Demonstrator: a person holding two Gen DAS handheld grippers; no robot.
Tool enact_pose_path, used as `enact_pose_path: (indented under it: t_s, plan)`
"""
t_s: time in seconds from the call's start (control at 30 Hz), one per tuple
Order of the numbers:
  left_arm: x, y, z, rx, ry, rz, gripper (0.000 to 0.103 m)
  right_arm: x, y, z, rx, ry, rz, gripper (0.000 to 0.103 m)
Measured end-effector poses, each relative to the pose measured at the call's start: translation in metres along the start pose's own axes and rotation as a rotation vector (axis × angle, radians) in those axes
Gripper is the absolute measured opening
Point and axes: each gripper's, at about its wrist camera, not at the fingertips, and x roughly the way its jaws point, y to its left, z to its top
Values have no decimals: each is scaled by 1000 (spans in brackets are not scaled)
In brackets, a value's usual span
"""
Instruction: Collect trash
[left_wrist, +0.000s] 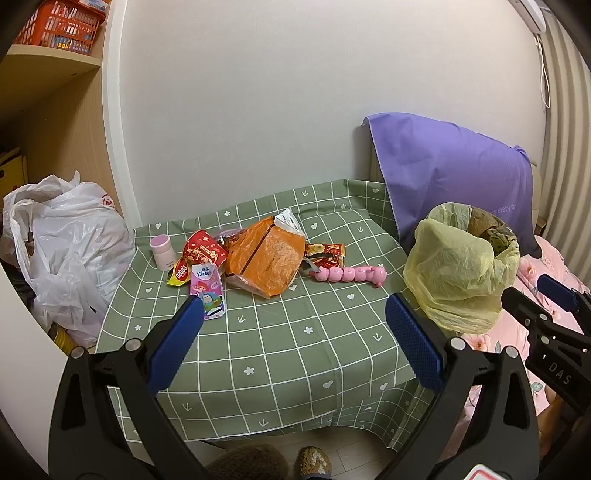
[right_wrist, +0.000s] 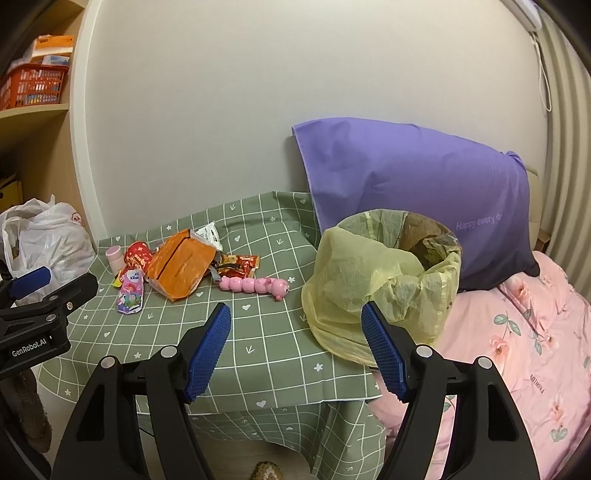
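Note:
Wrappers lie in a heap at the back of the green checked table (left_wrist: 280, 343): a big orange bag (left_wrist: 266, 258) (right_wrist: 181, 264), a red packet (left_wrist: 203, 251) (right_wrist: 137, 253), a Kleenex pouch (left_wrist: 208, 291) (right_wrist: 130, 291) and a small red sachet (left_wrist: 327, 254) (right_wrist: 238, 266). A bin lined with a yellow bag (left_wrist: 458, 258) (right_wrist: 384, 280) stands at the table's right edge. My left gripper (left_wrist: 295, 317) hangs open above the near table, empty. My right gripper (right_wrist: 295, 325) is open too, empty, just left of the bin.
A pink caterpillar toy (left_wrist: 351, 275) (right_wrist: 255, 285) and a pink-lidded jar (left_wrist: 162, 251) (right_wrist: 113, 256) sit among the wrappers. A white plastic bag (left_wrist: 70, 240) bulges at the left, a purple pillow (right_wrist: 413, 184) and pink bedding (right_wrist: 517, 350) at the right. Slippered feet (left_wrist: 314, 459) show below.

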Motion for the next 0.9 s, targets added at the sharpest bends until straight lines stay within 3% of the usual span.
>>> enact_pose_path:
  t_s: [0.9]
  plan:
    - [-2, 1, 2, 5, -6, -2, 94, -2, -2, 2, 11, -3, -7, 69]
